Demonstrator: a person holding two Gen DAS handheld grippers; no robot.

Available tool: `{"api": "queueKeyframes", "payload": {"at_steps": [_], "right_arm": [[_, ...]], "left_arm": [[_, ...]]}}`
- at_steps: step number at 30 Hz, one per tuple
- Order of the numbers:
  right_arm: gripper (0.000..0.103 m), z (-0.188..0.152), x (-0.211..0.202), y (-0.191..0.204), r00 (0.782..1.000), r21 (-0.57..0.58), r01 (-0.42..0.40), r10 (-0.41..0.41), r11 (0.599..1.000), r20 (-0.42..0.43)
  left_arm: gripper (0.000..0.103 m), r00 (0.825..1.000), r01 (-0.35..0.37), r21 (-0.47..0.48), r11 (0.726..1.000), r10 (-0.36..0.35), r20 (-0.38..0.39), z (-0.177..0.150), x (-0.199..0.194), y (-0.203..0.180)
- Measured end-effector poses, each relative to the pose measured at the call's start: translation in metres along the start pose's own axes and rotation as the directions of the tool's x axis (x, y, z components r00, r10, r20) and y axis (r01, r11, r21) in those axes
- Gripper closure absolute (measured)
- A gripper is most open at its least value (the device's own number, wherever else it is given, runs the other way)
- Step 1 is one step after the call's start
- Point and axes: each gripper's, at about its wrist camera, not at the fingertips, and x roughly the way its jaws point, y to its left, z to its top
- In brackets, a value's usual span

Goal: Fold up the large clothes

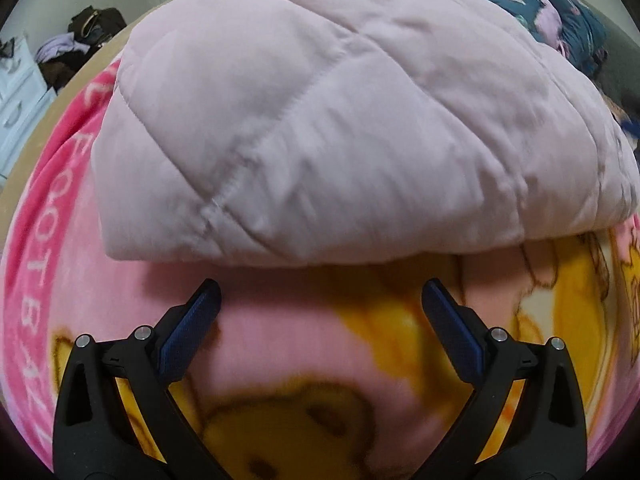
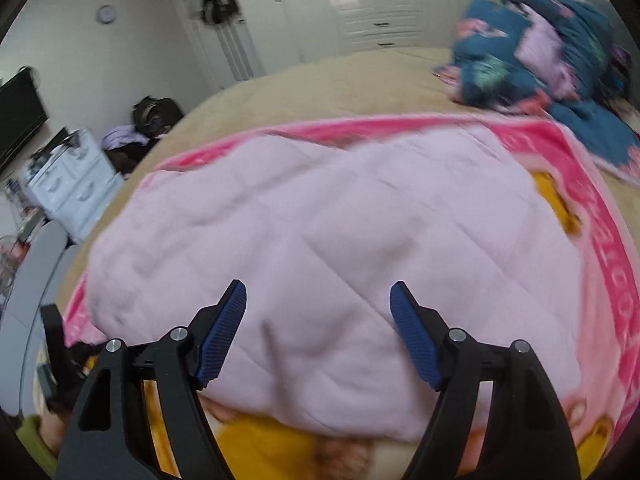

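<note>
The quilted comforter (image 1: 320, 120) is pale lilac-pink with diamond stitching. Under it lies a fleece blanket (image 1: 280, 340), pink with yellow cartoon figures and a hot-pink border lettered in white. The crumpled bedding (image 2: 532, 52) behind is teal with pink and lilac print; the bed (image 2: 320, 92) is tan.

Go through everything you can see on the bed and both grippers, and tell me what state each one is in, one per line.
Pale pink quilted comforter: folded into a thick pad, lying on the cartoon blanket.
Pink and yellow cartoon blanket: spread flat on the bed, under the comforter.
Teal flamingo-print bedding: bunched in a heap, unfolded.
Left gripper: open, holding nothing.
Right gripper: open, above the comforter, holding nothing.
</note>
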Motion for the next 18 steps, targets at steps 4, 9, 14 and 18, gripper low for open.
{"api": "queueKeyframes", "payload": {"at_steps": [4,9,14,18], "right_arm": [[0.030,0.024,0.034,0.042,0.999,-0.064,-0.015,0.012,0.998,-0.040],[0.028,0.043,0.083,0.088,0.997,-0.133,0.021,-0.032,0.991,-0.077],[0.022,0.053,0.140,0.088,0.981,-0.117,0.079,-0.098,0.990,-0.169],[0.019,0.057,0.156,0.084,0.975,-0.095,0.089,-0.106,0.991,-0.194]], "left_arm": [[0.009,1.000,0.002,0.022,1.000,-0.003,0.023,-0.006,-0.010,-0.004],[0.009,0.999,0.004,0.046,0.999,-0.006,0.046,-0.005,-0.023,-0.004],[0.009,0.999,0.011,0.047,0.999,-0.014,0.051,-0.006,-0.031,0.008],[0.009,0.999,0.014,0.034,0.999,-0.015,0.052,-0.006,-0.033,0.015]]}}
